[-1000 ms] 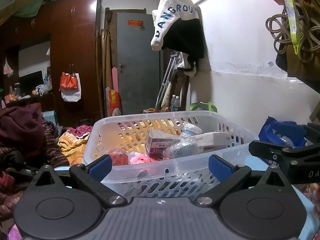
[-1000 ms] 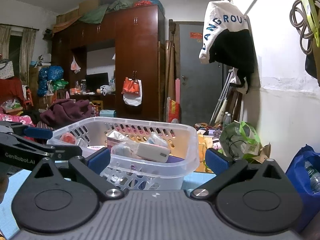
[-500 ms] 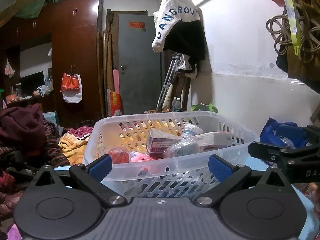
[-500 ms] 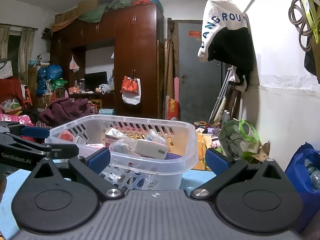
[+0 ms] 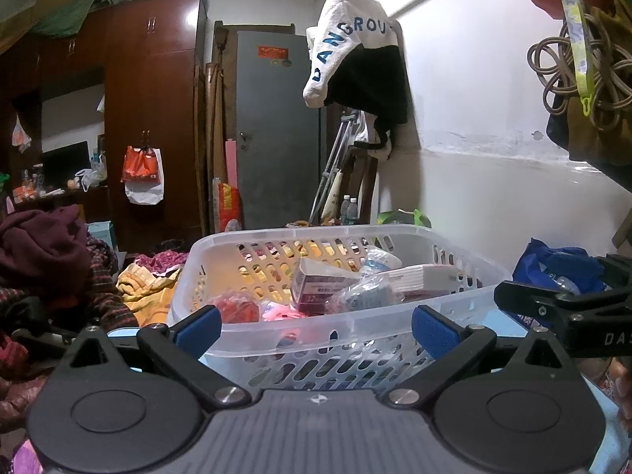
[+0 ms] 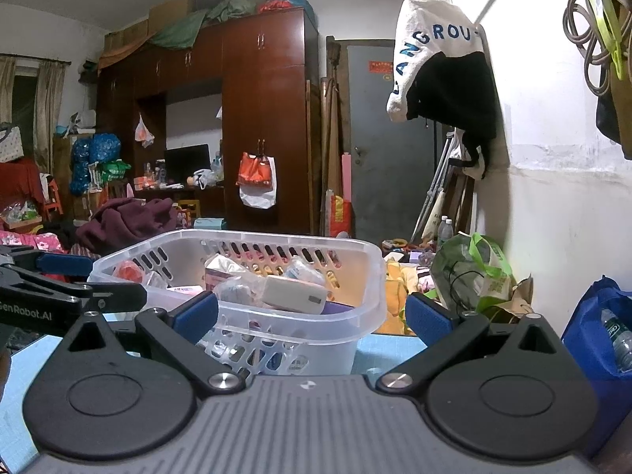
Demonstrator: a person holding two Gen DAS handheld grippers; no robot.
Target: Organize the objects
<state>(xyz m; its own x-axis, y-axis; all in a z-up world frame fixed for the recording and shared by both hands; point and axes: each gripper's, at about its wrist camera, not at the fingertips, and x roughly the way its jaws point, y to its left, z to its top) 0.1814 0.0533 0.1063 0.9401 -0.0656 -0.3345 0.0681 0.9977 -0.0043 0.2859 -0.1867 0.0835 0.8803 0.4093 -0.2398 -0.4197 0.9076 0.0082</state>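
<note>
A translucent white slotted basket (image 5: 339, 318) (image 6: 369, 276) stands on a light blue surface (image 6: 387, 345) right ahead of both grippers. It holds a purple and white box (image 5: 316, 286), a white power bank (image 6: 294, 296), clear plastic-wrapped items (image 5: 367, 296) and red and pink things (image 5: 237, 308). My left gripper (image 5: 316, 328) is open, its blue pads (image 5: 428, 330) spread just before the basket's near wall, holding nothing. My right gripper (image 6: 312, 316) is open and empty too, near the basket's right corner. Each gripper shows at the side of the other's view.
A blue bag (image 6: 600, 335) with bottles sits at the right, a green plastic bag (image 6: 472, 268) behind the basket. Piled clothes (image 5: 43, 252) lie at the left. Dark wardrobes (image 6: 260, 118), a grey door (image 5: 276, 126) and a hanging jacket (image 5: 355, 67) fill the back.
Both views have crept slightly; the basket sits a touch lower and nearer in the right wrist view. Both grippers stayed open and empty.
</note>
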